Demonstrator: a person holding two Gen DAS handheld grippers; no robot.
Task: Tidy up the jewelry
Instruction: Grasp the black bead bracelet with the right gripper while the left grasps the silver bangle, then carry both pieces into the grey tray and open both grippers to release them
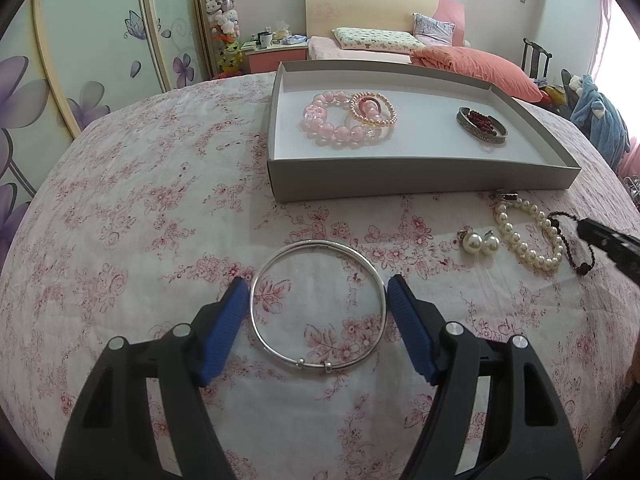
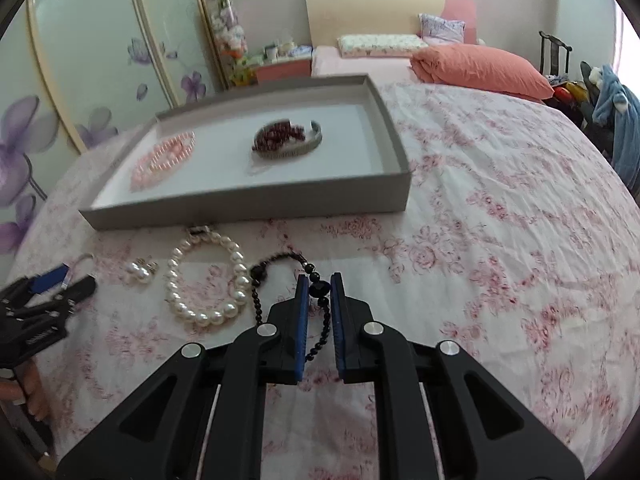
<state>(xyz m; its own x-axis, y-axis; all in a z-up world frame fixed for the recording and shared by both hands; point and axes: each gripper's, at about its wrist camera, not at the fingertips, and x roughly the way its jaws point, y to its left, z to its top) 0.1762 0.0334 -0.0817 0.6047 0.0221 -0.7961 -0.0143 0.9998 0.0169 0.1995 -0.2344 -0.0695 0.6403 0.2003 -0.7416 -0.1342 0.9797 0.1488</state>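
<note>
- Left gripper (image 1: 318, 290): blue pads spread wide, one on each side of a silver bangle (image 1: 319, 306) that lies flat on the flowered bedspread (image 1: 120, 240). The pads sit just beside the ring's outer edge; whether they actually touch it cannot be told. The bangle rests on the cloth, not lifted.
- Right gripper (image 2: 319, 286): jaws drawn nearly together on a string of black beads (image 2: 320, 300). The strand runs up between the pads, and its far loop lies on the bedspread ahead of the fingertips.
- Just left of the black beads, in the right wrist view: a white pearl bracelet (image 2: 206, 280), lying in an open loop, touching or nearly touching the black strand.
- Further left: a pair of pearl earrings (image 2: 140, 270), close together, apart from the bracelet.
- At the left edge of the right wrist view: the left gripper, with part of the person's hand (image 2: 24, 392) below it.
- Behind the loose pieces: a shallow grey tray (image 1: 420, 172) with a white floor, set on the bedspread.
- In the tray's left part: a pink bead bracelet (image 1: 336, 118) and a smaller peach pearl bracelet (image 1: 372, 110) overlapping it.
- In the tray's right part: a grey metal cuff (image 1: 482, 130) with dark red beads (image 1: 478, 118) lying inside it.
- Beyond the tray: an orange-pink pillow (image 1: 476, 66), a headboard (image 1: 360, 4), and a wardrobe with purple flowers (image 1: 60, 80).
</note>
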